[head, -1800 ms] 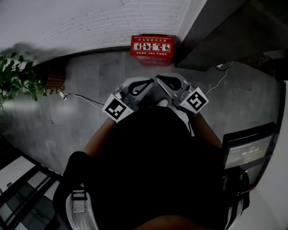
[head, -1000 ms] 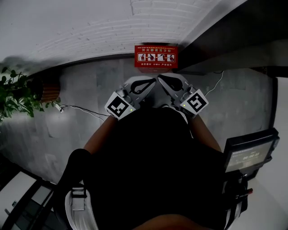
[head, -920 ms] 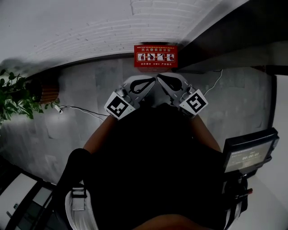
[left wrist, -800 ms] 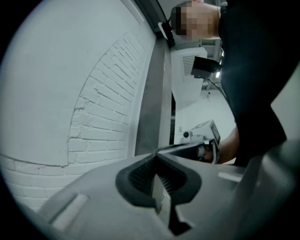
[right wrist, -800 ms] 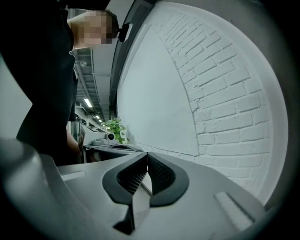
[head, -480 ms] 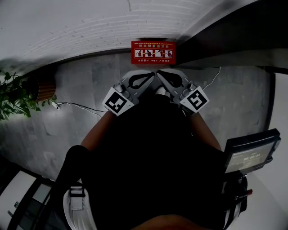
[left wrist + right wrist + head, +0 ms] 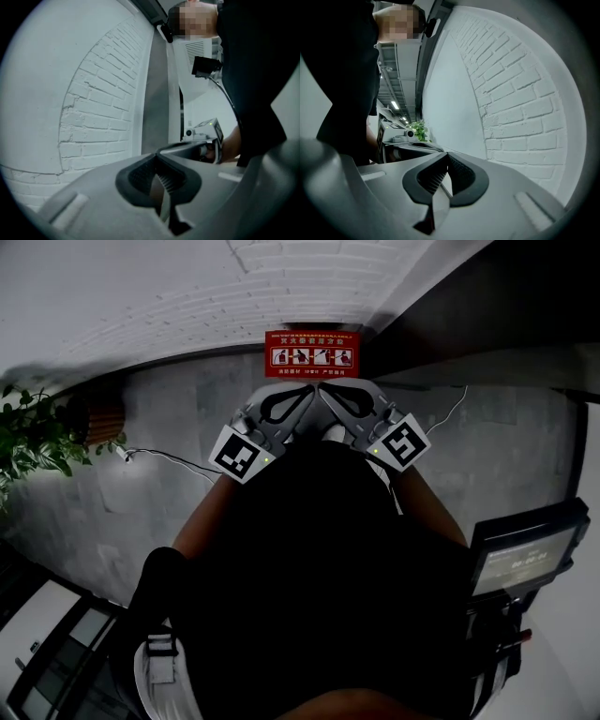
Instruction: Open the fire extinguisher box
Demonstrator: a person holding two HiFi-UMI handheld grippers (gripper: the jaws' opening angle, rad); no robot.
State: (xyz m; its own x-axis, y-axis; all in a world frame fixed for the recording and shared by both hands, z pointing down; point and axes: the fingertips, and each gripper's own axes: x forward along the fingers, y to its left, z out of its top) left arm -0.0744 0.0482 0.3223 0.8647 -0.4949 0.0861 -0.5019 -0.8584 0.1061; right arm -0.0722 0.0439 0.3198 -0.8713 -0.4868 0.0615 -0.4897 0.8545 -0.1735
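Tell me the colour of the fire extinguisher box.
The box is red; head view shows it best.

left gripper point(image 7: 158, 161) shell smooth matt plastic; brick wall point(image 7: 98, 108) rough, painted white

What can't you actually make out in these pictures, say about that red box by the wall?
- Fire extinguisher box, head view: the part below its label is hidden behind the left gripper and right gripper; no latch visible; print too small.
- Both gripper views: box out of frame, only brick wall.
- Screen, head view: digits blurred.
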